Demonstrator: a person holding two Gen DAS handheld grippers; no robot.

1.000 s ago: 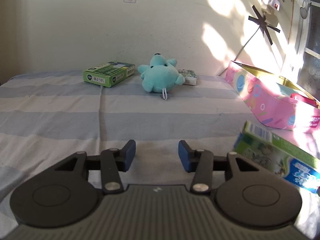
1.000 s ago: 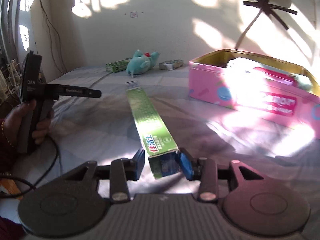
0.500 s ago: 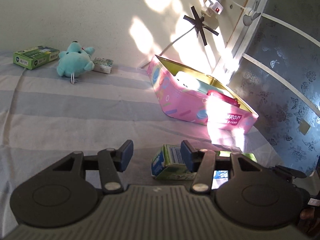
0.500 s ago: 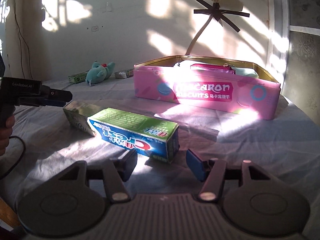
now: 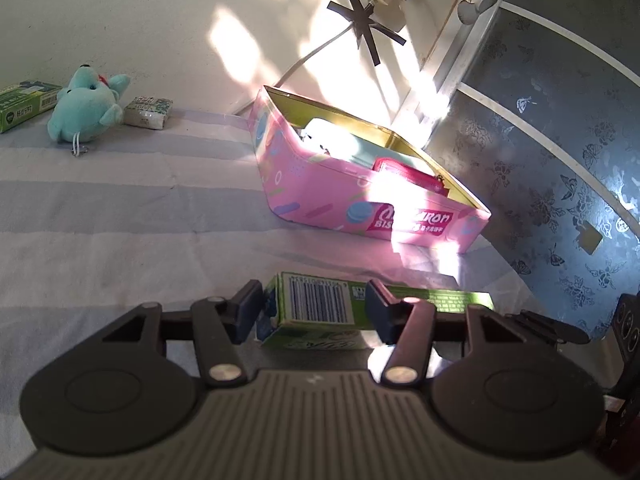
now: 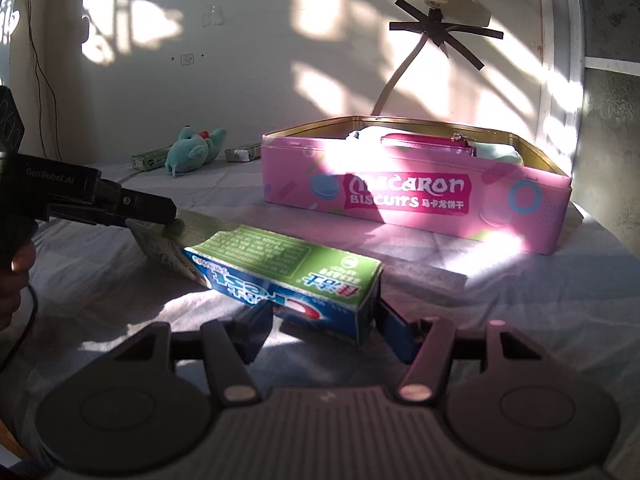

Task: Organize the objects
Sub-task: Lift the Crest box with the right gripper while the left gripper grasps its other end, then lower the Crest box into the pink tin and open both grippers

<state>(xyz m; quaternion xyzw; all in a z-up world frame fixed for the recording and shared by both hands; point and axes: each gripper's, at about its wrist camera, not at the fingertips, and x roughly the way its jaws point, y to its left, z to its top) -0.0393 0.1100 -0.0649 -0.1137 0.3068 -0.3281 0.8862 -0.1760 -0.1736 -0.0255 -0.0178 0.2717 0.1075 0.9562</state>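
Green-and-blue toothpaste box (image 6: 280, 276), one, lies on the striped bed sheet (image 5: 120, 216) before the one pink biscuit tin (image 5: 360, 204); the tin's contents are washed out by glare. Left gripper (image 5: 314, 312) and right gripper (image 6: 324, 330) straddle opposite ends, jaws just been opening, pads apparently clear. Both point slightly downward.

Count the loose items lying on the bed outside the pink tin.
4: toothpaste box in front, between both grippers; green box, teal plush and small packet by the far wall. Others may be hidden.
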